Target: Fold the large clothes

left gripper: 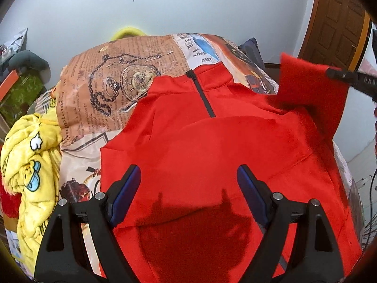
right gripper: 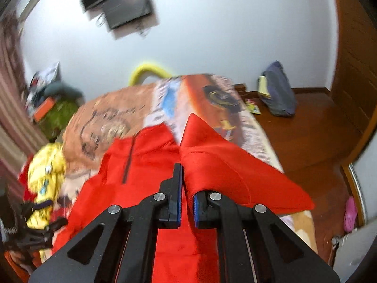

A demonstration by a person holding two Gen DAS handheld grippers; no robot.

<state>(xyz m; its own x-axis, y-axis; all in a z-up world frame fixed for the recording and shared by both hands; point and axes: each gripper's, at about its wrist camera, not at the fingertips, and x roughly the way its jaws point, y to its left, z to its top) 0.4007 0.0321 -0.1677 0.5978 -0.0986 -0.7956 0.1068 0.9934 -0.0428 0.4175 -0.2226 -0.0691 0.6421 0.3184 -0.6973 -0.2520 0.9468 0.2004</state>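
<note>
A large red zip-neck top (left gripper: 212,146) lies spread on the bed, collar and dark zip at the far end. My left gripper (left gripper: 188,184) is open and empty, hovering over the top's middle. My right gripper (right gripper: 187,188) is shut on the top's right sleeve (right gripper: 223,165) and holds it lifted above the bed. In the left wrist view the raised sleeve (left gripper: 311,89) hangs at the right from the right gripper (left gripper: 339,74). The left gripper (right gripper: 40,212) shows at the lower left of the right wrist view.
The bed has a newspaper-print cover (left gripper: 113,87). A yellow cartoon blanket (left gripper: 30,160) is bunched at its left side. A wooden door (left gripper: 334,23) and a wood floor (right gripper: 306,136) with a dark bag (right gripper: 278,92) lie to the right. A screen (right gripper: 117,2) hangs on the wall.
</note>
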